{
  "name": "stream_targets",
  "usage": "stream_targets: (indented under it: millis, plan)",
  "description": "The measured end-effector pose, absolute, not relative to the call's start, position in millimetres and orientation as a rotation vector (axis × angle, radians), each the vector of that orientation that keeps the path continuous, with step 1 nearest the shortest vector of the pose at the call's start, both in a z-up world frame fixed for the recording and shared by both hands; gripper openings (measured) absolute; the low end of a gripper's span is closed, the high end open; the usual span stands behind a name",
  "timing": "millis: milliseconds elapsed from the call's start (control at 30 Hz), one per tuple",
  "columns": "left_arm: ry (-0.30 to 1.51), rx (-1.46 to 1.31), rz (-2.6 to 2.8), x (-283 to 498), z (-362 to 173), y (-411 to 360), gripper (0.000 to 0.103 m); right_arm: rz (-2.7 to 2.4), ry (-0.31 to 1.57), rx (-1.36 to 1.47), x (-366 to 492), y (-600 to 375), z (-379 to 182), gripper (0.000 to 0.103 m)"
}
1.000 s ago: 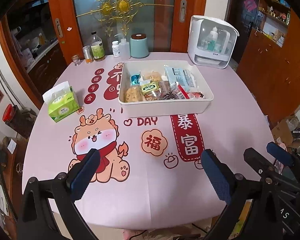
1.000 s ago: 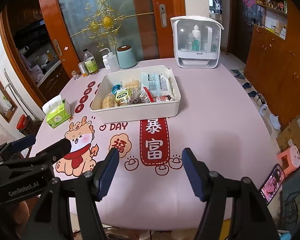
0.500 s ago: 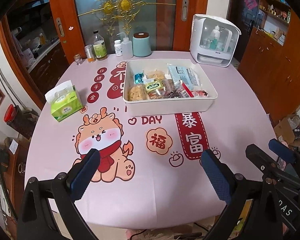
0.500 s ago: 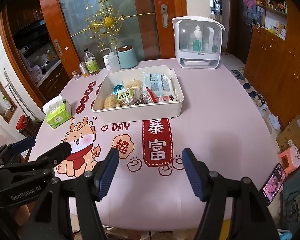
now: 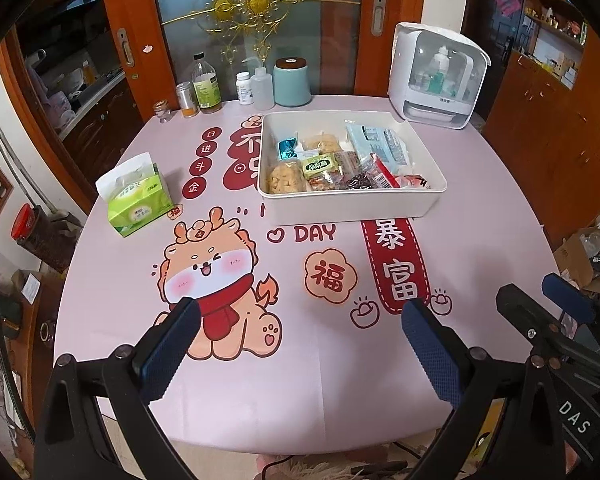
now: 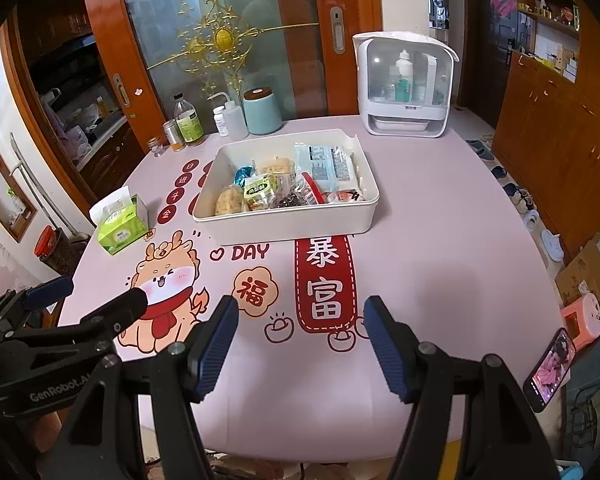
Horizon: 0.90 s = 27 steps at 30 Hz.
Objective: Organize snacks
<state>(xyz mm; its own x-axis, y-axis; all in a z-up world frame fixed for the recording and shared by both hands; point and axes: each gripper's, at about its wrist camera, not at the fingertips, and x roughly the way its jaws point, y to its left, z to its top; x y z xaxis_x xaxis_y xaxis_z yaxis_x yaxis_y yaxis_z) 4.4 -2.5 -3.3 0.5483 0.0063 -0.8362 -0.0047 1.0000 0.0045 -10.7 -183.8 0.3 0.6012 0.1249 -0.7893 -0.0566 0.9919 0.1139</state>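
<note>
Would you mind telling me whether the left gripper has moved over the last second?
Yes. The left gripper has moved forward: the snack bin sits lower in its view.

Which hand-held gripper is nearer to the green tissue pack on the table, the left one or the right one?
Left. The left hand-held gripper hovers open over the near table edge, on the tissue pack's side. The right hand-held gripper, also open, is farther toward the other side.
</note>
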Motion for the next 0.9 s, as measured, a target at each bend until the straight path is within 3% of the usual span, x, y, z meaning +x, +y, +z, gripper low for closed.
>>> stream_targets:
  millis: [900]
  plan:
    - [1.009, 0.007, -0.005, 5.3, -6.7, 6.1, 0.100, 0.099, 0.928, 0.092, -11.8, -176.6, -2.7, 0.066]
